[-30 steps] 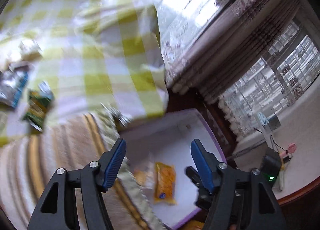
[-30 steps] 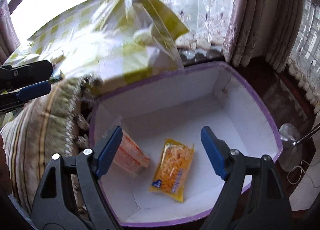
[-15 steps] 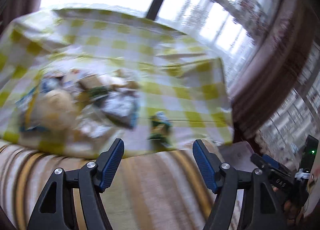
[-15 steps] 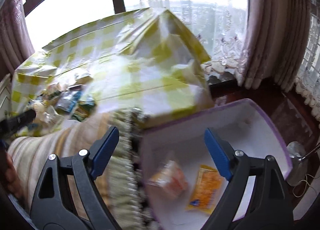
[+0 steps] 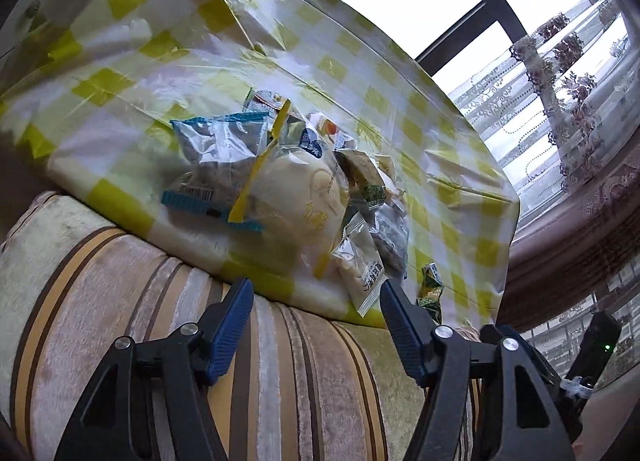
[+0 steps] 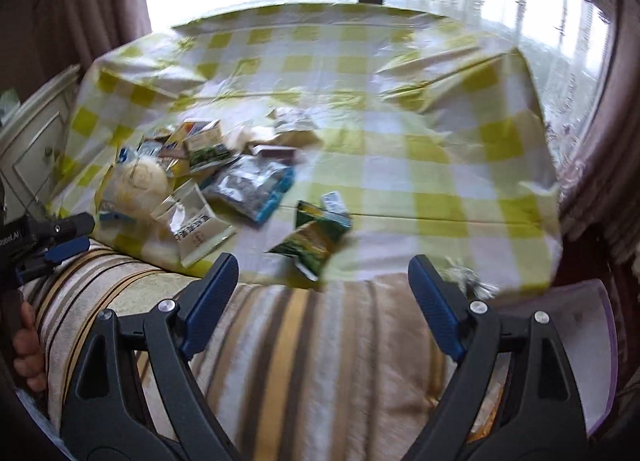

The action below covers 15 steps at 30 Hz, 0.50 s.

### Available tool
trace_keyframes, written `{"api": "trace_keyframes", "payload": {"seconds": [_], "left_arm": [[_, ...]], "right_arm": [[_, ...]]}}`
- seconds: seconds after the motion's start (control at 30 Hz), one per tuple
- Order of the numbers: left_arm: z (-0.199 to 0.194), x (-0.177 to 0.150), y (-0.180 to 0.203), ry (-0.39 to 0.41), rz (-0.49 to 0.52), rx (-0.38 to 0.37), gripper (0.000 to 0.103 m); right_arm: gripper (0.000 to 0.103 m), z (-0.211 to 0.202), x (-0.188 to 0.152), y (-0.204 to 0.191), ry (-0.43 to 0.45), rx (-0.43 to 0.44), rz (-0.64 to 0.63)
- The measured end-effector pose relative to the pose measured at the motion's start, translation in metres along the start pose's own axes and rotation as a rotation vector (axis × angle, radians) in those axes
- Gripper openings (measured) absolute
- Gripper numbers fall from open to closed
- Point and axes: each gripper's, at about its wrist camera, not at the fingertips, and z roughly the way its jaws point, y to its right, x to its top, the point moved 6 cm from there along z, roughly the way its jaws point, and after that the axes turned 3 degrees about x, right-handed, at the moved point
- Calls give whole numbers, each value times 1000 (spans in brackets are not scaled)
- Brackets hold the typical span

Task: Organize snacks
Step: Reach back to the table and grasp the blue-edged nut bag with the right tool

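A pile of snack packets (image 5: 280, 181) lies on a yellow-checked cloth (image 5: 160, 45). It also shows in the right wrist view (image 6: 192, 177). A white packet (image 5: 362, 273) lies nearest my left gripper (image 5: 316, 297), which is open and empty just short of it. A green packet (image 6: 312, 237) lies apart from the pile, just beyond my right gripper (image 6: 322, 281), which is open and empty. A bun in a clear bag (image 5: 300, 197) sits mid-pile. The left gripper shows at the left edge of the right wrist view (image 6: 60, 241).
A striped cushion (image 6: 300, 349) lies under both grippers at the cloth's near edge. The corner of a purple-rimmed white box (image 6: 596, 325) shows at the lower right. Curtains (image 5: 580, 197) and a window stand behind the cloth.
Both grippers have swung left and up, away from the white box with its two packets, and now face the snack pile on the checked cloth. Both stay open.
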Motion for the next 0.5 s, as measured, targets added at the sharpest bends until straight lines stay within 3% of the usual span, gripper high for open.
{"api": "trace_keyframes", "payload": {"seconds": [0.23, 0.5], "left_arm": [[32, 23, -13, -52, -72, 12, 66], [66, 34, -13, -103, -128, -64, 66]], "right_arm": [[88, 43, 13, -14, -83, 7, 0], [88, 81, 31, -26, -124, 37, 29]]}}
